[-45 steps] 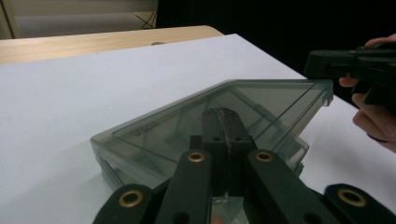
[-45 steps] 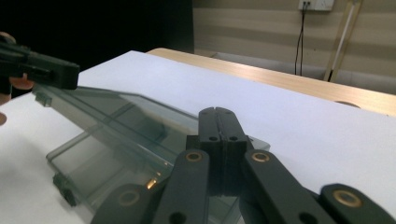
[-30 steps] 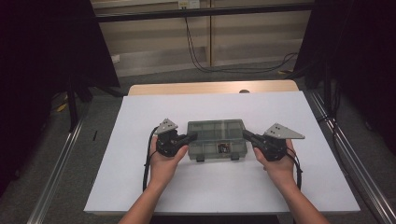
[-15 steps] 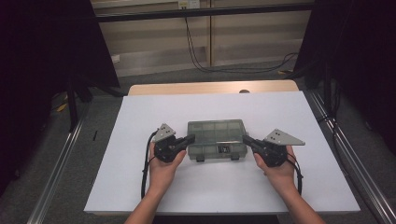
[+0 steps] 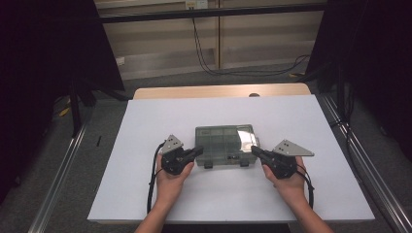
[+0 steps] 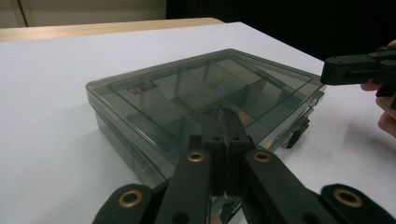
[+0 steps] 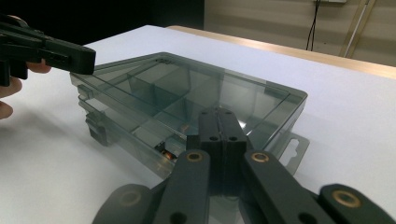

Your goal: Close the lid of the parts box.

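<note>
A smoky translucent compartment box (image 5: 223,141) lies flat on the white tabletop (image 5: 145,126), with its two dark latches facing me. My left gripper (image 5: 199,150) is shut, its tips at the box's near left corner. My right gripper (image 5: 253,149) is shut too, its tips at the near right corner. In the left gripper view the closed jaws (image 6: 223,114) rest against the box (image 6: 196,88) at its lid edge, with the right gripper (image 6: 327,72) beyond. In the right gripper view the jaws (image 7: 218,114) meet the box (image 7: 187,93); its lid looks slightly raised along the front, and the left gripper (image 7: 88,58) is at the far corner.
A strip of bare wooden table (image 5: 218,91) runs along the far edge of the white sheet. Metal rails (image 5: 63,160) flank the table on the floor at both sides. Cables (image 5: 209,58) hang on the back wall. A hang tab (image 7: 296,144) sticks out from the box's side.
Both hands have barely moved. A bright glare now shows on the right part of the box lid.
</note>
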{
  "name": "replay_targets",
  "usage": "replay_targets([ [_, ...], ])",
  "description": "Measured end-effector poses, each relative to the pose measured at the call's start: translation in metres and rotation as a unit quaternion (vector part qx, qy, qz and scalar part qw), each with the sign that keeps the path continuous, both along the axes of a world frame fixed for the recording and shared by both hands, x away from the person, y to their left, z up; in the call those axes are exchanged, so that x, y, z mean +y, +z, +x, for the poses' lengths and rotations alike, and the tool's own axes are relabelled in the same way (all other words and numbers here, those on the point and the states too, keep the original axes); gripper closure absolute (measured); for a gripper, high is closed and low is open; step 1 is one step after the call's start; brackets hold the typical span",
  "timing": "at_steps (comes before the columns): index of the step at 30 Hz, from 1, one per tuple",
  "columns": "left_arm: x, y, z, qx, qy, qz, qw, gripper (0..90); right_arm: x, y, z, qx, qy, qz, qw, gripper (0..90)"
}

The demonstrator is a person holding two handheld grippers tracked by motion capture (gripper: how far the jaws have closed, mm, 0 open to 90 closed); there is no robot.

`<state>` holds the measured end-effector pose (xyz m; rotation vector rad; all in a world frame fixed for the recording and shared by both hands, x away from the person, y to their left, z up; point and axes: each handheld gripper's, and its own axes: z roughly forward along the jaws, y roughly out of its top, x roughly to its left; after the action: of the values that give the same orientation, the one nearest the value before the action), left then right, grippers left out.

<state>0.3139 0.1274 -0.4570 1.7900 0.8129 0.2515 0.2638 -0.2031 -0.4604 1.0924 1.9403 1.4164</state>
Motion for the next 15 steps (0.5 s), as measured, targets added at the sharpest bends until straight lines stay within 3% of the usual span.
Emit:
replay_targets([
  [3, 0.0, 0.0, -0.001, -0.001, 0.0, 0.012, 0.9999, 90.0, 0.001, -0.003, -0.002, 0.007, 0.002, 0.0, 1.0, 90.0],
  [15, 0.002, -0.009, -0.003, 0.005, 0.005, 0.015, 0.9999, 90.0, 0.004, -0.013, -0.004, 0.02, 0.0, -0.006, 0.9998, 90.0],
])
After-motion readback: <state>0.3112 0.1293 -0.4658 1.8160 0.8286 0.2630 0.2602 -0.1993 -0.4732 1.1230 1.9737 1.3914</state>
